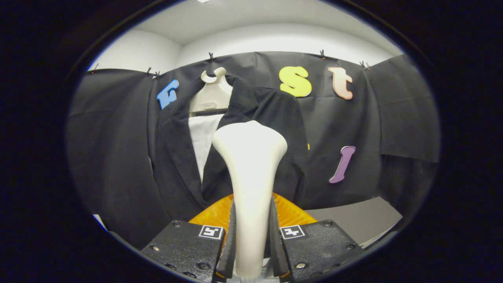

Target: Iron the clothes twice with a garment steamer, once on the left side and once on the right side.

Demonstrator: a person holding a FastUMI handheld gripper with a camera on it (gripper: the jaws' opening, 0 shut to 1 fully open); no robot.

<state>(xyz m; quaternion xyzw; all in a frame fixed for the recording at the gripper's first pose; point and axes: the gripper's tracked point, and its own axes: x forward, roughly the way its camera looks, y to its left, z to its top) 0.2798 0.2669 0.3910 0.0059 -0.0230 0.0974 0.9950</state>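
Note:
A white garment steamer [250,173] stands upright between my fingers, its wide head up and its handle running down between the pads. My gripper [251,236] is shut on that handle. Beyond the steamer head hangs a black jacket [275,129] on a cream hanger [211,94], with a white shirt front [202,139] showing between the lapels. The steamer head sits in front of the jacket's right lapel and chest panel; whether it touches the cloth I cannot tell. The steamer's lower end is hidden below the fingers.
An orange rounded thing [290,214] lies just behind the fingers, below the jacket hem. A grey tabletop [353,220] runs to the right of it. Black cloth [106,149] covers the wall behind, with a white wall above.

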